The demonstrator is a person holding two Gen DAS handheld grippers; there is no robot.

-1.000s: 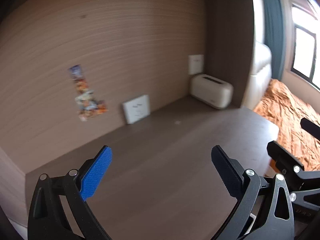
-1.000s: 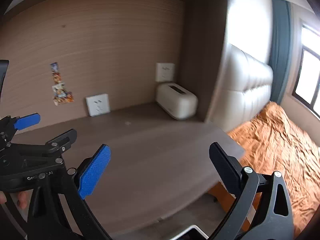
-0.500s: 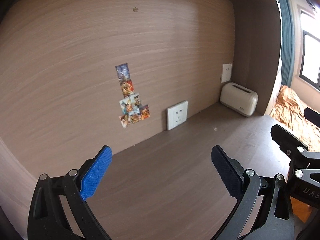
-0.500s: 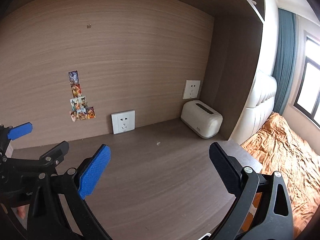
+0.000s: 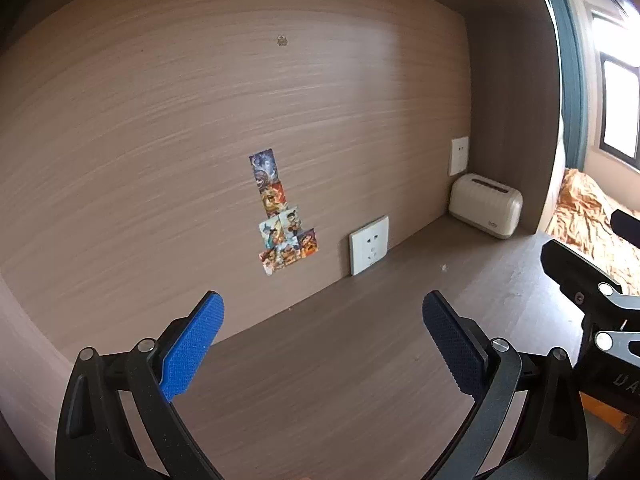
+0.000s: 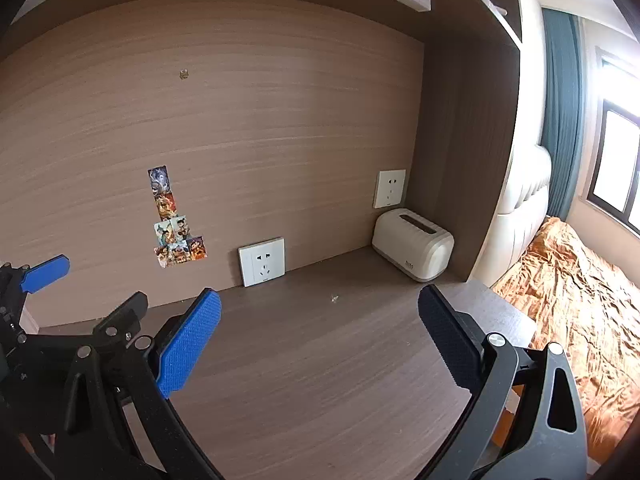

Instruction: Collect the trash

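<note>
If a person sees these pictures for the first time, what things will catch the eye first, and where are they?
The column of colourful cartoon stickers on the brown wood-grain back wall stands out first, with a white wall socket to its right near the desk. In the far right corner of the dark wooden desk sits a cream rounded toaster-shaped box. A tiny pale scrap lies alone on the desk, ahead of the open right claw.
</note>
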